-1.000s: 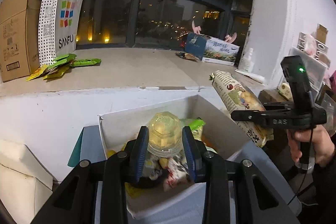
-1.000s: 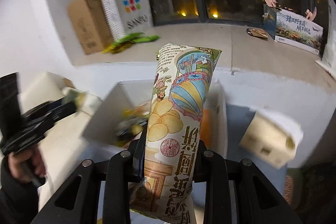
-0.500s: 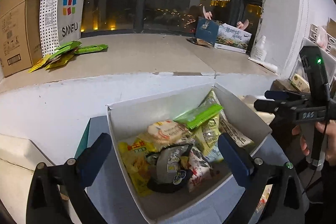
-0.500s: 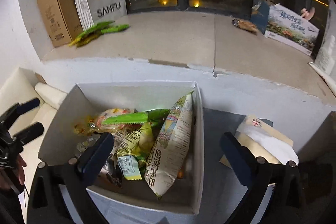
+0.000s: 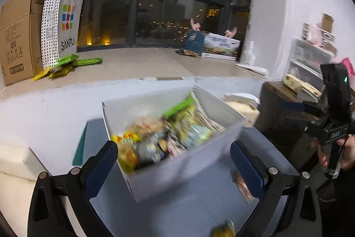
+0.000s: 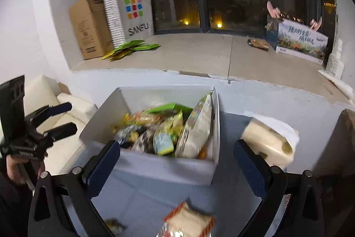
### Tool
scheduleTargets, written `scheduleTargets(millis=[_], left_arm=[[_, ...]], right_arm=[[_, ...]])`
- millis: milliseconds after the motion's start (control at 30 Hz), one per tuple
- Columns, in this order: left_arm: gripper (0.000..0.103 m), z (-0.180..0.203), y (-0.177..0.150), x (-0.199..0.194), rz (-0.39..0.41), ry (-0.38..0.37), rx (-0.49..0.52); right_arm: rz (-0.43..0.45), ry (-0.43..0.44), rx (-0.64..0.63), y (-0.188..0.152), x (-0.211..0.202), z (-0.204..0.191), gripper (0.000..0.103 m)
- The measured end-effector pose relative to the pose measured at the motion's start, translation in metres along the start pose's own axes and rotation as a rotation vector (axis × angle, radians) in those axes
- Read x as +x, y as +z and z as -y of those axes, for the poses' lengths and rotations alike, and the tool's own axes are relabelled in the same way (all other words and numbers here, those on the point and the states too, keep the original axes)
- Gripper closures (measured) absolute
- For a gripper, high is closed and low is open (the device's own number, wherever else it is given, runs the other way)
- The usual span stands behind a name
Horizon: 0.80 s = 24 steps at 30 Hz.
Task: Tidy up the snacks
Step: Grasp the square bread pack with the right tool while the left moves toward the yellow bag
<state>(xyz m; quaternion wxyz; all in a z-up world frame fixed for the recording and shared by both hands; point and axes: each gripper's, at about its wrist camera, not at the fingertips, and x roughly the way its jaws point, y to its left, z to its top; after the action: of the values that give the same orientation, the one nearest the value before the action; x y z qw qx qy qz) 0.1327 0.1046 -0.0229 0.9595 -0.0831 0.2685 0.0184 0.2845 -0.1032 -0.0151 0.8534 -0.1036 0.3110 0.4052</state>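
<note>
The box [image 6: 155,167] stood on the worktop [image 6: 137,197] against its rear edge, below the window ledge [image 6: 199,54]. Snack packets [image 6: 164,126] lay heaped inside it; one tall bag [image 6: 197,128] leaned on its right wall. A tissue pack [image 6: 269,140] sat right of the box. One packet [image 6: 188,222] lay at the worktop's near edge.

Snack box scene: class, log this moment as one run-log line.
left gripper open, empty | right gripper open, empty | white box holds snacks | jaws just opened

Snack packets [image 5: 164,139] in the white box [image 5: 188,170] are motion-blurred, labels unreadable.
</note>
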Motion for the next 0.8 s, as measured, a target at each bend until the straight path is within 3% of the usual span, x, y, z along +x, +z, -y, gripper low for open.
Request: scheduleTargets(millis=[200, 333, 400, 700, 800], left_arm=[[0.0, 0.024, -0.043, -0.034, -0.016, -0.072, 0.008], [0.0, 0.037, -0.072, -0.042, -0.064, -0.145, 0.003], [0.0, 0.043, -0.084, -0.045, -0.079, -0.146, 0.006], [0.0, 0.057, -0.121, -0.052, -0.131, -0.195, -0.004], [0.0, 0.056, -0.126, -0.05, -0.149, -0.228, -0.019]], right_arm=[[-0.01, 0.02, 0.051, -0.079, -0.038, 0.003, 0.0], [-0.032, 0.017, 0.098, -0.132, -0.047, 0.001, 0.0], [-0.053, 0.009, 0.094, -0.151, -0.047, 0.001, 0.0], [-0.125, -0.004, 0.044, -0.152, -0.01, 0.011, 0.0], [-0.158, 0.02, -0.047, -0.143, 0.021, 0.009, 0.0]])
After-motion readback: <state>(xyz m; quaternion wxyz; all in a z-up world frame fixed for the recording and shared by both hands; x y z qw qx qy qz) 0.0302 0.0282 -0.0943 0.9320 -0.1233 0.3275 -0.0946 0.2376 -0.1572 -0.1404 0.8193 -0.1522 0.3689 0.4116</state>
